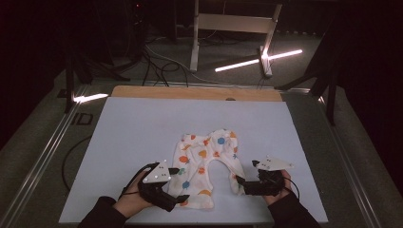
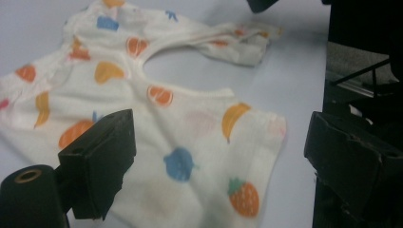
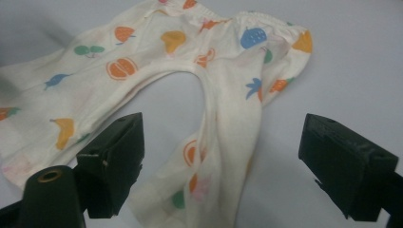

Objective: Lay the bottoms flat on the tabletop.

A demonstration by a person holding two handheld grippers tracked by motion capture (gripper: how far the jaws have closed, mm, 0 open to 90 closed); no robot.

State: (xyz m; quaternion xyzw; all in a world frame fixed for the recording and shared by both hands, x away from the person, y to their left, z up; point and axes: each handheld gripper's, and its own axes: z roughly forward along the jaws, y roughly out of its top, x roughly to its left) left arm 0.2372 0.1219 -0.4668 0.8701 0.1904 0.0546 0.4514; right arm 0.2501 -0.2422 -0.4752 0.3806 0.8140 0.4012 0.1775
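White baby trousers — coloured fruit print

In the high view, the left hand-held gripper covers the pants' leg hem at seven o'clock. In the left gripper view, the pants run off the frame at nine and twelve o'clock. The room beyond the table is too dark to make out.

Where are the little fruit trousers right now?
In the high view the trousers lie flat on the near middle of the pale mat, between the left gripper and the right gripper.
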